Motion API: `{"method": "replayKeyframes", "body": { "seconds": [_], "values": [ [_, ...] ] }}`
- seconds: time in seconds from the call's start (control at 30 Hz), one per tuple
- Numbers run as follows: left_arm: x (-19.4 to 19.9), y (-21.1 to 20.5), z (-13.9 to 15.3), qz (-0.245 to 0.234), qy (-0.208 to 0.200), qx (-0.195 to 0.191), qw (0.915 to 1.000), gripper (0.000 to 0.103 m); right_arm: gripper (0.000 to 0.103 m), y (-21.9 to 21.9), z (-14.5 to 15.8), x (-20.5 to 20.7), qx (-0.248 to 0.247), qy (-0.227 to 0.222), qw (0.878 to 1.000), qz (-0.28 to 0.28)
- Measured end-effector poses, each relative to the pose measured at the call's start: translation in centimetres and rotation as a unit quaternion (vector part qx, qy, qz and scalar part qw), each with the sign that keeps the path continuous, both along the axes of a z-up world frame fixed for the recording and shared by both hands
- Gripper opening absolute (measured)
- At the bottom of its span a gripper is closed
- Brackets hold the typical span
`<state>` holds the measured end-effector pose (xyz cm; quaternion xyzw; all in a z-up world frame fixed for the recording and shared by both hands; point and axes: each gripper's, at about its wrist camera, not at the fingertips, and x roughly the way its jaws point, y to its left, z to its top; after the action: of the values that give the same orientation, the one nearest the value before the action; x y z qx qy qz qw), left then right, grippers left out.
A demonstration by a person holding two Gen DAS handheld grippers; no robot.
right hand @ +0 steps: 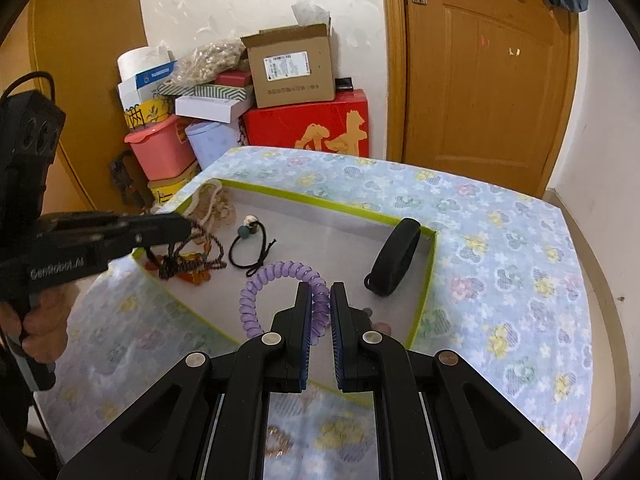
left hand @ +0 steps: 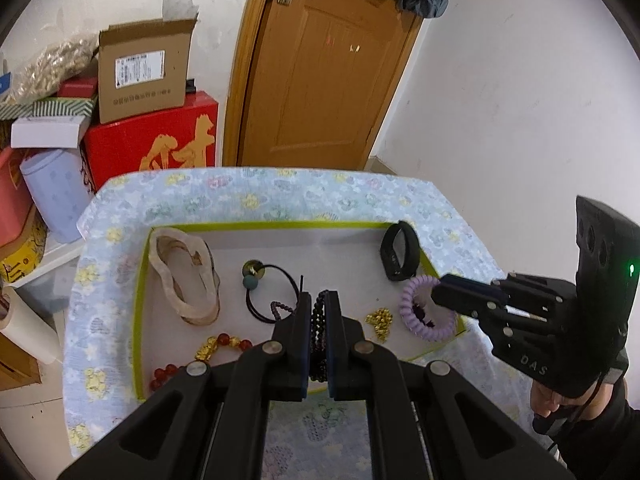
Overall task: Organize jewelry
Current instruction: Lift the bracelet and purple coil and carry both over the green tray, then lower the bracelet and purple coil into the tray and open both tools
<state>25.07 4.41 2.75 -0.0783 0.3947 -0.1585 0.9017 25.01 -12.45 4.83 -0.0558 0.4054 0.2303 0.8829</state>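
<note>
A shallow tray with a green rim (left hand: pixel 260 225) (right hand: pixel 320 202) lies on the floral cloth. My left gripper (left hand: pixel 319 298) (right hand: pixel 186 224) is shut on a dark beaded strand (left hand: pixel 318 320) that dangles over the tray's left part (right hand: pixel 172 264). My right gripper (right hand: pixel 321 288) (left hand: pixel 438 290) is shut on a purple spiral hair tie (right hand: pixel 256 292) (left hand: pixel 428 330) at the tray's right front. Loose in the tray are a black wristband (left hand: pixel 398 254) (right hand: pixel 396 258), a black hair tie with green beads (left hand: pixel 260 280) (right hand: pixel 252 248), a gold chain (left hand: pixel 380 322), a red bead bracelet (left hand: pixel 216 350) and a beige woven band (left hand: pixel 184 276).
The floral cloth covers the table (right hand: pixel 500 240), whose edge falls away at the right. Stacked boxes (left hand: pixel 148 76) (right hand: pixel 296 64) and a red carton (right hand: pixel 308 128) stand behind at the left. A wooden door (left hand: pixel 320 80) is beyond. A person's hands (left hand: pixel 548 396) (right hand: pixel 40 336) hold the grippers.
</note>
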Motion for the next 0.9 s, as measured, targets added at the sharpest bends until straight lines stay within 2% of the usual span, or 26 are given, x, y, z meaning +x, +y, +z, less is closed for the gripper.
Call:
{"method": "replayKeyframes", "body": {
  "seconds": [0.23,0.47,0.77,0.9],
  "values": [
    [0.8,-0.2,-2.6,-0.008,0.023,0.004,0.9997,0.006,0.009,1.1,-1.9,2.3,-0.013,0.013,1.000,-0.004],
    [1.3,-0.2,-4.2,-0.013,0.030,0.012,0.9994,0.007,0.009,2.3,-3.6,4.4,-0.039,0.021,0.999,-0.011],
    [1.4,0.0,-5.0,-0.015,0.029,0.030,0.9990,0.007,0.010,3.2,-5.5,5.9,-0.058,0.038,0.997,-0.020],
    [1.5,0.1,-5.0,-0.012,0.029,0.034,0.9989,0.007,0.010,3.4,-5.5,5.9,-0.064,0.037,0.997,-0.020]
  ]
}}
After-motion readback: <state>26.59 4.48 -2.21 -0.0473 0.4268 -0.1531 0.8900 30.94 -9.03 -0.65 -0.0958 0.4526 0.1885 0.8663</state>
